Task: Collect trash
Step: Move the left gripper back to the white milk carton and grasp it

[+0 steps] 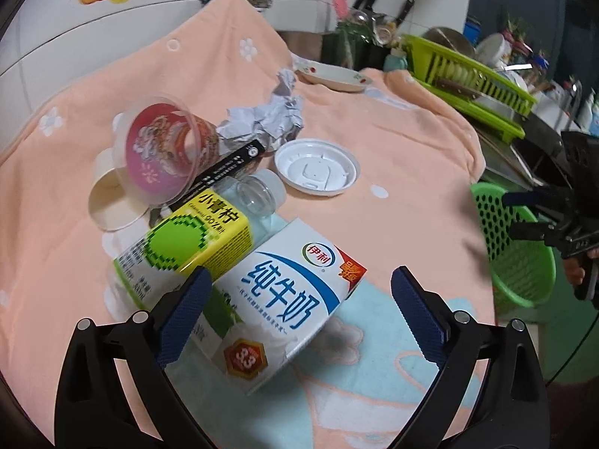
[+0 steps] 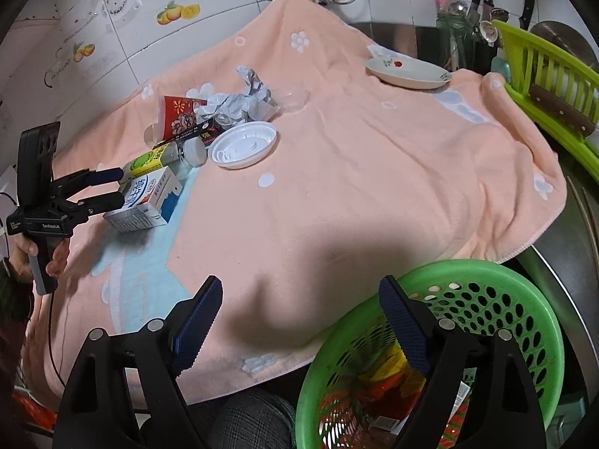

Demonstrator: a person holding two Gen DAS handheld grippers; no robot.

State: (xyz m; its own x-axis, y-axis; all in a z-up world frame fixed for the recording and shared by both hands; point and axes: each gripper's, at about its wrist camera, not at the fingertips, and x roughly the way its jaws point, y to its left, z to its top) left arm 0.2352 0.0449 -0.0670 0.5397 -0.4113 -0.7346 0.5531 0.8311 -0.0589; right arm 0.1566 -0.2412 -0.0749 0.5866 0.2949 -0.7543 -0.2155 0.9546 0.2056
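Observation:
My left gripper [image 1: 301, 286] is open, its jaws on either side of a white and blue milk carton [image 1: 284, 310] that lies on the peach towel [image 1: 393, 142]. The carton leans on a plastic bottle with a yellow-green label [image 1: 194, 239]. Behind them lie a clear cup with a red print [image 1: 164, 149], crumpled paper [image 1: 265, 116], a white lid [image 1: 316, 166] and a paper cup [image 1: 112, 202]. My right gripper [image 2: 299, 297] is open and empty, just above the green basket [image 2: 486, 299], which holds some wrappers. The left gripper also shows at the carton [image 2: 144, 196] in the right wrist view [image 2: 108, 187].
A shallow white dish [image 2: 408, 69] sits at the towel's far edge. A green dish rack [image 2: 543, 75] with a knife stands at the right. Knives and utensils stand in a jar [image 2: 460, 37] by the tiled wall. The basket sits below the towel's front right edge.

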